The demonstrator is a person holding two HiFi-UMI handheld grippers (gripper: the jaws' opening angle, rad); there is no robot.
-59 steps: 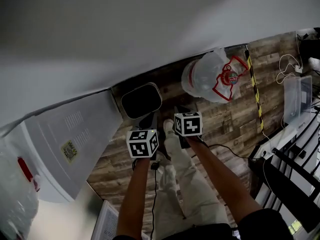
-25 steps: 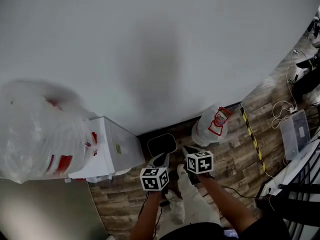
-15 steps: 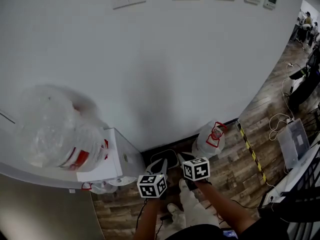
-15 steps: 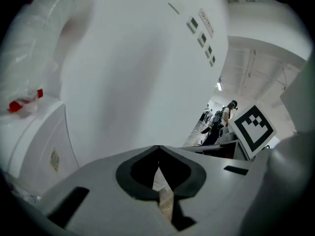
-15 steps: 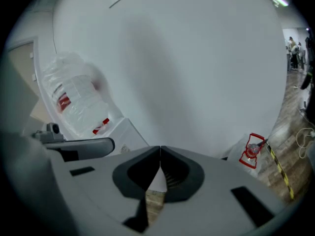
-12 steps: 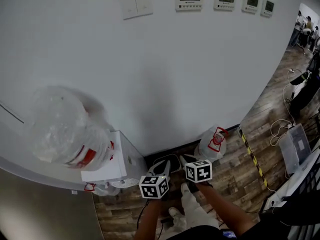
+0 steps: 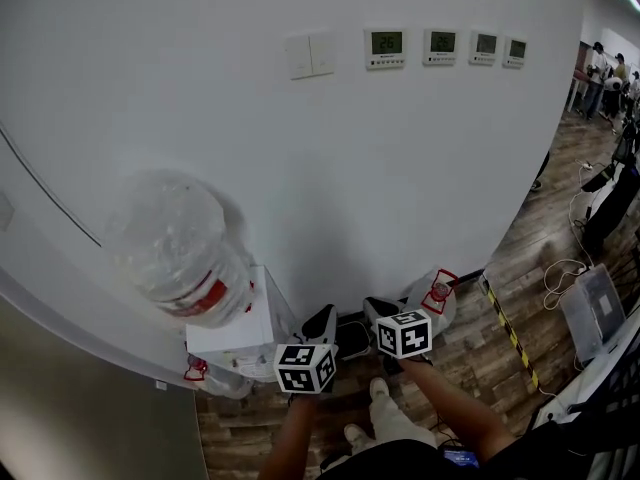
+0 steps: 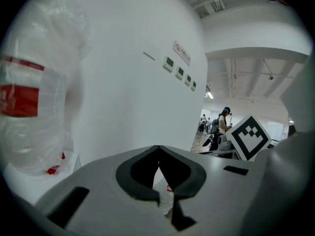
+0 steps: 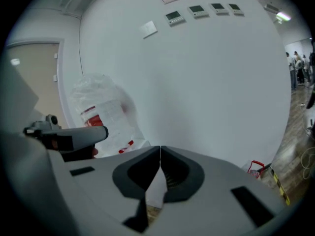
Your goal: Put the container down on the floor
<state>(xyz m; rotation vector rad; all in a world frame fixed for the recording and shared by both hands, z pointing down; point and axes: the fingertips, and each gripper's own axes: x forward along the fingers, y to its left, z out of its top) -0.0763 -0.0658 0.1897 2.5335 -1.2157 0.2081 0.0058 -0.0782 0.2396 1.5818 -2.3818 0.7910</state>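
Note:
A clear water container (image 7: 436, 296) with a red label lies on the wooden floor against the wall, just right of my right gripper (image 7: 379, 310). Its red part also shows low at the right in the right gripper view, container (image 9: 255, 168). A second big clear jug (image 7: 181, 249) with a red band stands upside down on a white dispenser (image 7: 236, 334) at the left; jug (image 8: 28, 90), jug (image 9: 101, 115). My left gripper (image 7: 321, 321) hangs beside the right one. Both are shut with nothing between the jaws: left gripper (image 8: 158, 149), right gripper (image 9: 160, 149).
A white wall (image 7: 400, 168) with switches and small display panels fills the view ahead. A black tray (image 7: 353, 339) lies on the floor below the grippers. Yellow-black tape (image 7: 510, 340), cables and a clear box (image 7: 592, 310) are at the right. People stand far off at the right.
The head view has swung up from the floor to the wall, bringing the dispenser and its jug into sight. Both grippers stay shut, side by side, above the floor container.

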